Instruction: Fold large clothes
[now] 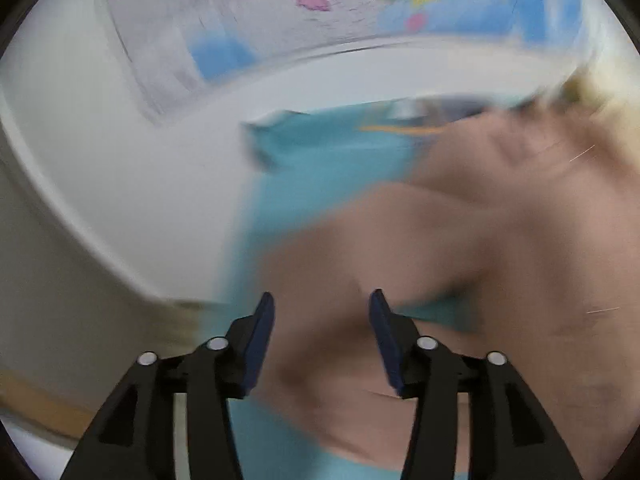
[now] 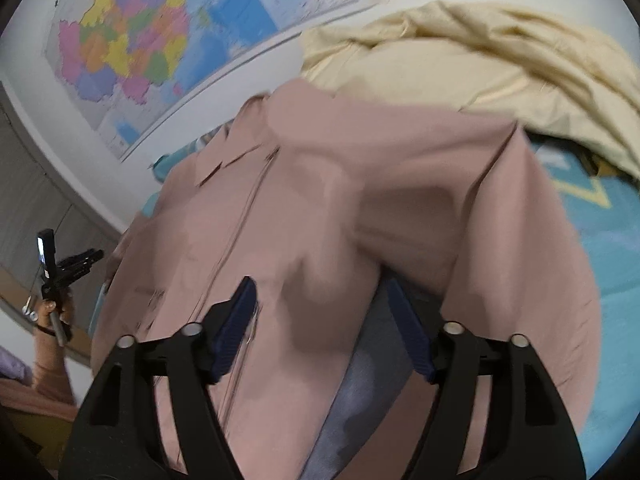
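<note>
The pink coat lies spread on the blue bedsheet, in front of the cream blanket. Both tools are released: the left tool and right tool hover over the coat, jaws apart.

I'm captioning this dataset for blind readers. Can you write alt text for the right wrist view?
A pink jacket lies spread over a turquoise bedsheet, with the open right tongs just above its folds. A cream quilt is bunched behind, a colourful map hangs on the wall, and the left tongs are raised at far left.
</note>
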Tool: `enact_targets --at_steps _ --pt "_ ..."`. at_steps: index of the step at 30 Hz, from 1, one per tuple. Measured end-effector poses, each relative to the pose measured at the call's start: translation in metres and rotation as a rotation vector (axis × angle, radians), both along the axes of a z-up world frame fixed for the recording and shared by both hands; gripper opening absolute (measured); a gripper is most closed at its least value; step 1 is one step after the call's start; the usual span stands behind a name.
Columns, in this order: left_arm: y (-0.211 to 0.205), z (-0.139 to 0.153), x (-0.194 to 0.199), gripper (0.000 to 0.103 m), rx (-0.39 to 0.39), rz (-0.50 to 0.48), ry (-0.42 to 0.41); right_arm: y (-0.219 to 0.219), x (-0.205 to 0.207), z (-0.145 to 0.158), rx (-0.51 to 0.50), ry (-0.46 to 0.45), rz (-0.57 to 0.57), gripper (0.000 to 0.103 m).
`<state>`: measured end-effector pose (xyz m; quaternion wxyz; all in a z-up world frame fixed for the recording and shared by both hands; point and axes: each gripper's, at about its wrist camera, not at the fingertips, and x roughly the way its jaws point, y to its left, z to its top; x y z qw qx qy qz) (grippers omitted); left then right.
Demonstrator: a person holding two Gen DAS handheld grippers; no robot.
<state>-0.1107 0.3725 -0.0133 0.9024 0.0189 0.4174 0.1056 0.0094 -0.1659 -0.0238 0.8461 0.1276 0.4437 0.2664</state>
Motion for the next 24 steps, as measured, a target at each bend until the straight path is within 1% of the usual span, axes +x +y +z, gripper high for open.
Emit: enact_targets --at_steps 1,2,3,4,5,6,7,8,10,11,12,13,14,16,18,19,21,22,24 --pt "-0.002 0.002 -0.013 0.056 -0.099 -0.042 -0.041 0.003 -0.004 -0.004 -0.01 0.013 0.021 0.075" --pt "-0.008 0.003 -0.022 0.06 -0.133 -0.087 -0.062 0.005 -0.008 -0.006 -0.014 0.018 0.033 0.076" --pt "-0.016 0.004 -0.03 0.067 -0.137 -0.13 -0.076 0.007 -0.011 -0.01 -0.018 0.026 0.049 0.076" --pt "-0.029 0.005 -0.041 0.07 -0.115 -0.167 -0.099 0.011 -0.015 -0.015 -0.038 0.034 0.061 0.076" --pt "-0.04 0.005 -0.046 0.07 -0.117 -0.208 -0.113 0.014 -0.017 -0.019 -0.065 0.035 0.063 0.075" --pt "-0.05 0.003 -0.048 0.071 -0.135 -0.246 -0.108 0.016 -0.017 -0.024 -0.092 0.039 0.06 0.074" --pt "-0.057 0.0 -0.047 0.071 -0.14 -0.27 -0.096 0.016 -0.017 -0.027 -0.103 0.051 0.054 0.07" --pt "-0.07 -0.005 -0.045 0.071 -0.131 -0.297 -0.082 0.012 -0.016 -0.029 -0.105 0.067 0.039 0.064" --pt "-0.088 -0.011 -0.037 0.071 -0.121 -0.332 -0.068 -0.002 -0.018 -0.019 -0.09 0.034 0.01 0.064" --pt "-0.095 -0.013 -0.032 0.071 -0.122 -0.345 -0.064 -0.015 -0.02 -0.009 -0.107 -0.012 -0.047 0.066" --pt "-0.1 -0.014 -0.028 0.071 -0.123 -0.356 -0.063 -0.024 -0.021 -0.003 -0.131 -0.038 -0.096 0.068" --pt "-0.107 -0.014 -0.024 0.071 -0.125 -0.371 -0.067 -0.035 -0.021 0.002 -0.147 -0.059 -0.143 0.074" --pt "-0.112 -0.014 -0.018 0.071 -0.134 -0.383 -0.071 -0.048 -0.02 0.004 -0.148 -0.063 -0.186 0.079" --pt "-0.123 -0.014 -0.009 0.071 -0.153 -0.416 -0.079 -0.058 -0.017 -0.003 -0.175 -0.024 -0.217 0.079" --pt "-0.135 -0.013 -0.003 0.071 -0.163 -0.441 -0.081 -0.054 -0.015 -0.012 -0.21 -0.006 -0.207 0.078" --pt "-0.138 -0.013 0.001 0.071 -0.168 -0.451 -0.081 -0.048 -0.015 -0.018 -0.243 -0.001 -0.195 0.078" --pt "-0.15 -0.013 0.011 0.071 -0.183 -0.478 -0.076 -0.034 -0.017 -0.024 -0.296 -0.016 -0.167 0.078" --pt "-0.154 -0.013 0.014 0.071 -0.187 -0.487 -0.073 -0.028 -0.016 -0.026 -0.327 -0.023 -0.155 0.08" --pt "-0.163 -0.014 0.018 0.071 -0.19 -0.504 -0.068 -0.011 -0.016 -0.035 -0.425 -0.038 -0.122 0.081"
